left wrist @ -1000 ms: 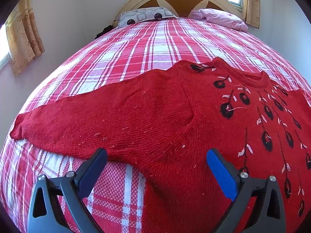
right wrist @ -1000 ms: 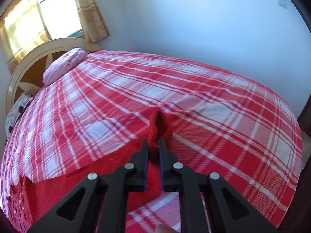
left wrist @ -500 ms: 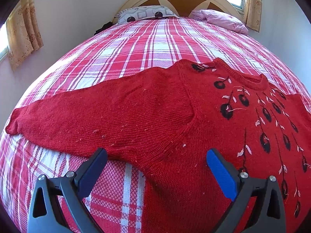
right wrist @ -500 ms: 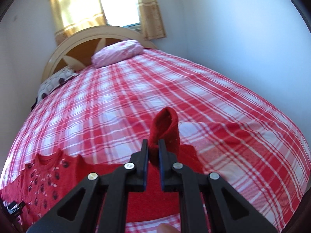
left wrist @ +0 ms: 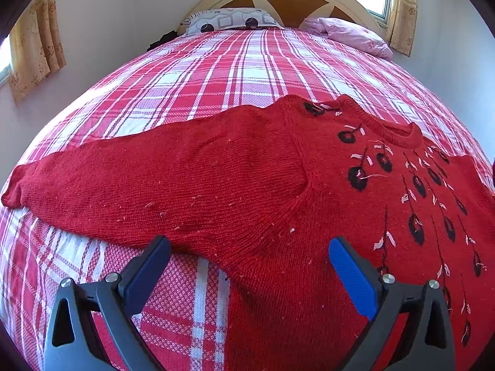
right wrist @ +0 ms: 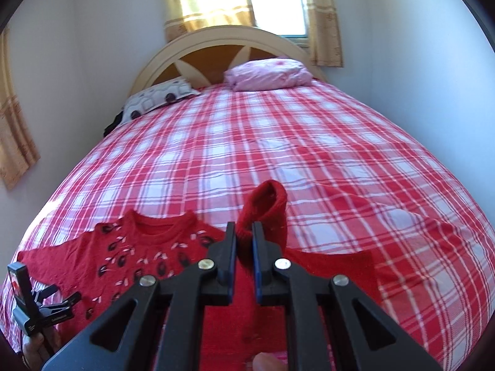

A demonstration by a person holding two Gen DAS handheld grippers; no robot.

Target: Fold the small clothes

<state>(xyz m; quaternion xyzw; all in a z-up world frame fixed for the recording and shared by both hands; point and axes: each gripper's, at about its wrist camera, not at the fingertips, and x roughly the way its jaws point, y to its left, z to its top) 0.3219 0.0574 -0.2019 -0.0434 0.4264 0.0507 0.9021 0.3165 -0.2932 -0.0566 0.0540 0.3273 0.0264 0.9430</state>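
Observation:
A red knitted sweater (left wrist: 278, 191) with black and white embroidery lies face up on the plaid bed; its left sleeve (left wrist: 123, 179) stretches flat to the left. My left gripper (left wrist: 247, 256) is open and empty, low over the armpit area. In the right wrist view my right gripper (right wrist: 244, 235) is shut on the cuff of the right sleeve (right wrist: 266, 207) and holds it lifted above the bed, the sleeve trailing down toward the sweater body (right wrist: 139, 256). The left gripper (right wrist: 40, 306) shows at the lower left there.
The bed has a red and white plaid cover (right wrist: 278, 142). A patterned pillow (right wrist: 157, 95) and a pink pillow (right wrist: 269, 74) lie by the headboard (right wrist: 216, 52). Walls run close on both sides; curtained windows are behind and left.
My right gripper has swung leftward with the sleeve cuff lifted, turning from the right wall to face the headboard and sweater body. The left gripper has barely moved.

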